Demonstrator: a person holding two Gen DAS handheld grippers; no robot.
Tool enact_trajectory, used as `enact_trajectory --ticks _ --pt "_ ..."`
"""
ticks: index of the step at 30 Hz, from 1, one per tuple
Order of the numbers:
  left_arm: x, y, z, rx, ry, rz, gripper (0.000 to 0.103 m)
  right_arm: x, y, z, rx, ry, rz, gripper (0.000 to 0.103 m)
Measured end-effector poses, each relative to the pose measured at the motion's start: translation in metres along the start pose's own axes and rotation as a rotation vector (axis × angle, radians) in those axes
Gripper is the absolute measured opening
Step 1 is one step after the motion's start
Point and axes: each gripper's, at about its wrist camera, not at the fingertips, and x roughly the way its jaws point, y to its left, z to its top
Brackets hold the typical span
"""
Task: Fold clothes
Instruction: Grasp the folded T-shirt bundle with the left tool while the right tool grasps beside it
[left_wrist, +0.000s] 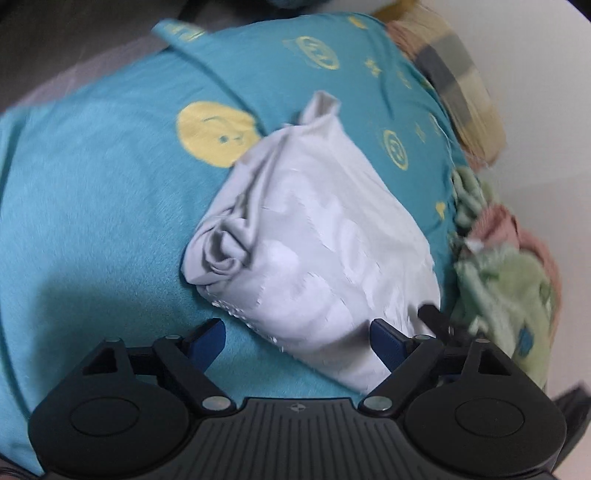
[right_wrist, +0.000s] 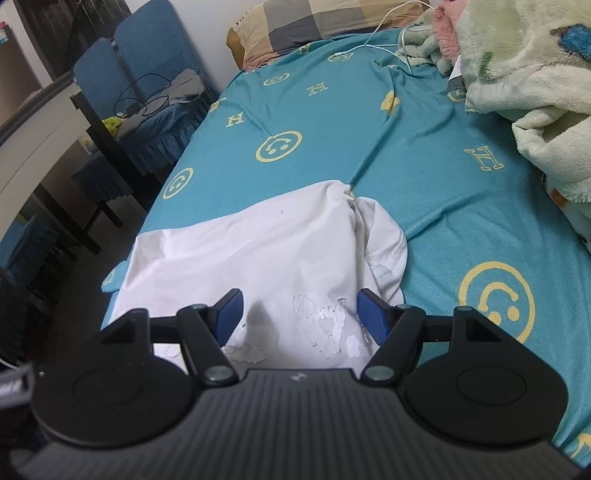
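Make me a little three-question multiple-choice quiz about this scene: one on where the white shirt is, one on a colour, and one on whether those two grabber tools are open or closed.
1. Where does the white garment lie?
A. On the bed sheet
B. Over a chair
C. On the floor

2. What colour is the bed sheet under it?
A. Red with stripes
B. Teal with yellow smiley prints
C. Plain grey

3. How do the left gripper and right gripper stand?
A. Both clamped on cloth
B. One open, one shut
C. Both open

Answers:
1. A, the garment rests crumpled on the sheet, near the bed's edge in the right wrist view.
2. B, teal fabric with yellow faces and letters shows around the garment in both views.
3. C, each pair of blue pads stands wide apart, with the garment visible between them and nothing pinched.
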Motion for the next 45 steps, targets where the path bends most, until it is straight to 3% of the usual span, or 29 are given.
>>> enact_trajectory --ticks 2,9,16,18,21,25,29,32,36,41,45 --pt "0.004 0.009 0.005 -0.067 -0.005 -0.040 0.083 -0.001 0.001 0.000 -0.002 0.000 0.002 0.071" --pt "0.007 0.026 0.010 -0.189 -0.046 -0.095 0.063 -0.003 0.000 0.000 0.016 -0.002 0.012 0.071" --pt "0.000 0.013 0.008 -0.123 -0.099 -0.120 0.034 -0.013 -0.002 0.002 0.059 -0.021 0.043 0.071" --pt "-0.004 0.006 0.007 -0.101 -0.118 -0.143 0.028 -0.026 -0.006 0.005 0.136 -0.036 0.115 0.072" --pt "-0.008 -0.002 0.009 -0.081 -0.138 -0.177 0.026 -0.045 -0.017 0.006 0.305 -0.025 0.305 0.072" --pt "-0.010 -0.010 0.008 -0.075 -0.155 -0.200 0.024 -0.045 -0.023 -0.010 0.547 0.094 0.554 0.072" --pt "-0.012 -0.007 0.009 -0.093 -0.158 -0.219 0.024 -0.023 -0.017 -0.036 0.709 0.259 0.661 0.072" --pt "-0.011 -0.006 0.010 -0.105 -0.159 -0.227 0.024 -0.004 -0.014 -0.055 0.802 0.343 0.676 0.072" --pt "-0.013 -0.004 0.012 -0.119 -0.161 -0.238 0.023 0.011 -0.024 -0.073 0.931 0.358 0.590 0.071" --pt "-0.014 -0.001 0.012 -0.130 -0.162 -0.250 0.023 0.015 -0.052 -0.084 1.036 0.228 0.422 0.072" --pt "-0.015 0.001 0.013 -0.139 -0.163 -0.259 0.023 0.018 -0.060 -0.083 1.080 0.171 0.412 0.072"
